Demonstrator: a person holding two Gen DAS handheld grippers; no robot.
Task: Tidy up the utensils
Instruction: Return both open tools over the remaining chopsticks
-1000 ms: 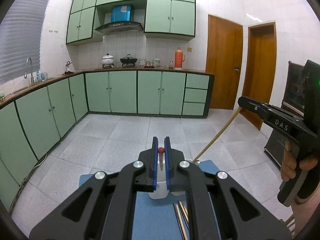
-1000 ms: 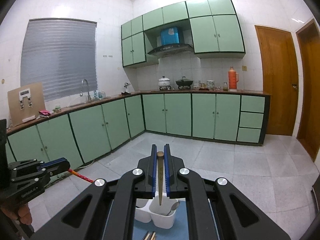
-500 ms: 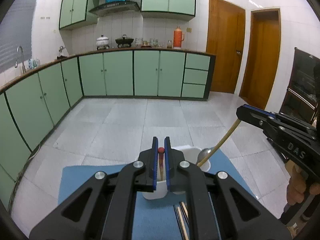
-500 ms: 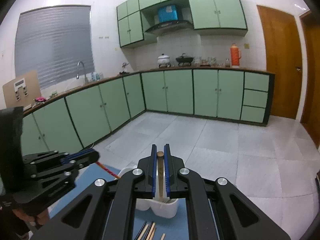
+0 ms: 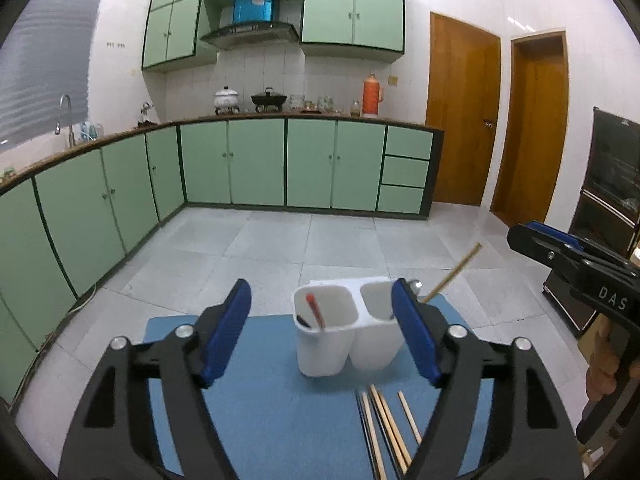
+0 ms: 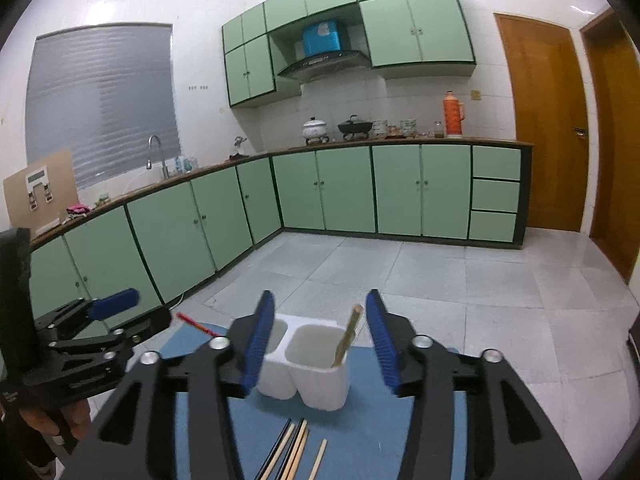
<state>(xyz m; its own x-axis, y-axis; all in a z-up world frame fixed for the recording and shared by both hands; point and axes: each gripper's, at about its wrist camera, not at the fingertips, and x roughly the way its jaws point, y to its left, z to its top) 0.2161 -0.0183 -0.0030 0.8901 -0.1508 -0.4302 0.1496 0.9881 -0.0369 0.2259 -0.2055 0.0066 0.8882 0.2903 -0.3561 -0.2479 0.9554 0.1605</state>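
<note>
While both grippers hover w/ fingers spread wide, left gripper (image 5: 322, 334) & right gripper (image 6: 318, 338) hold nothing. White two-cup holder (image 5: 344, 332) sits on blue mat (image 5: 260, 408): red-handled utensil (image 5: 315, 310) in its left cup, wooden-handled one (image 6: 348, 334) in right. Loose chopsticks (image 5: 384, 428) lie at holder's 6 o'clock.

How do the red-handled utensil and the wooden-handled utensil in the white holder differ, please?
The red-handled utensil stands in the left compartment of the white holder; the wooden-handled utensil stands in the right one. The red handle barely reaches the rim, seen from the left wrist, while the wooden handle rises well above it. Both lean, and neither the left gripper nor the right gripper holds either.
</note>
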